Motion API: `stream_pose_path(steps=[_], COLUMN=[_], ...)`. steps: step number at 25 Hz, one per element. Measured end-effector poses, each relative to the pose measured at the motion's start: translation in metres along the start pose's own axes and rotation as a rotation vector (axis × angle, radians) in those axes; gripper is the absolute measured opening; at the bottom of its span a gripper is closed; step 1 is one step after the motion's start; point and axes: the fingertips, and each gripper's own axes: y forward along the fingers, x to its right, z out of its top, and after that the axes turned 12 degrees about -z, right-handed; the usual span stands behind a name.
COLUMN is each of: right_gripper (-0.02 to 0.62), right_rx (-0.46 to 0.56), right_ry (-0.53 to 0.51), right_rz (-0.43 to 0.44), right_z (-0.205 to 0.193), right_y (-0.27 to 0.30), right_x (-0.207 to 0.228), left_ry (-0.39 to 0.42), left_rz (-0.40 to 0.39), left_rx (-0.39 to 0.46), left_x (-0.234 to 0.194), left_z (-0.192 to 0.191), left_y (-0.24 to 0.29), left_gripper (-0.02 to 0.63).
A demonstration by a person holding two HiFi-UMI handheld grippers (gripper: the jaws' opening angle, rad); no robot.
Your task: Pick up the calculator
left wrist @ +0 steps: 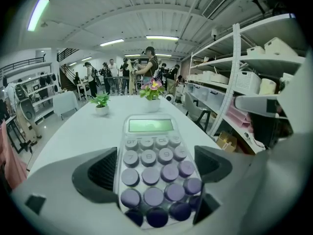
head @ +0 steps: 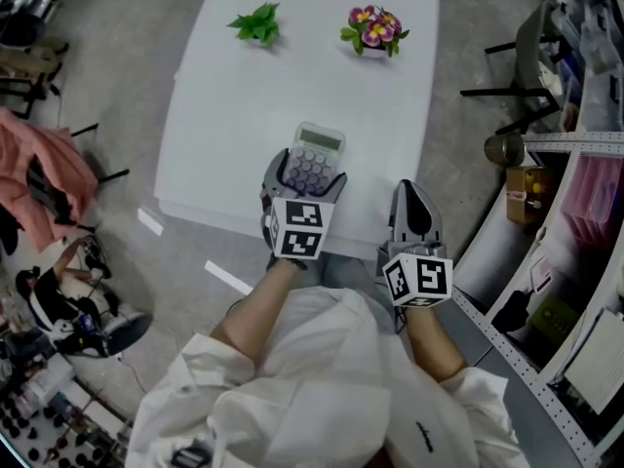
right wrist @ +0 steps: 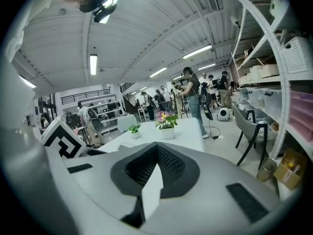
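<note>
The calculator (head: 317,156), pale with purple round keys and a green display, lies near the front edge of the white table (head: 224,115). My left gripper (head: 307,175) reaches over that edge and its jaws press against both long sides of the calculator's lower half. In the left gripper view the calculator (left wrist: 151,160) fills the gap between the dark pads (left wrist: 100,173), display end pointing away. My right gripper (head: 411,191) hovers to the right by the table's front corner, shut with nothing in it; its jaws meet at a point in the right gripper view (right wrist: 155,153).
At the table's far end stand a small green plant (head: 257,23) and a pot of pink flowers (head: 374,29). Metal shelving (head: 585,213) with boxes runs along the right. A chair (head: 526,57) stands beyond the table's right side. Pink cloth (head: 39,183) and clutter lie at the left.
</note>
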Motion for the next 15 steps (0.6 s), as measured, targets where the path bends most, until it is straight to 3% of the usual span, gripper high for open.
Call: stream_pose_path(steps=[15], right_gripper=[0.017], right_rx=[0.129], right_ry=[-0.007], right_rz=[-0.017], right_z=[0.068], right_y=[-0.022], right_x=[-0.01], left_ry=[0.078], left_rz=[-0.016], left_rx=[0.138], left_x=[0.001], left_z=[0.063], left_y=[-0.075], left_gripper=[0.492])
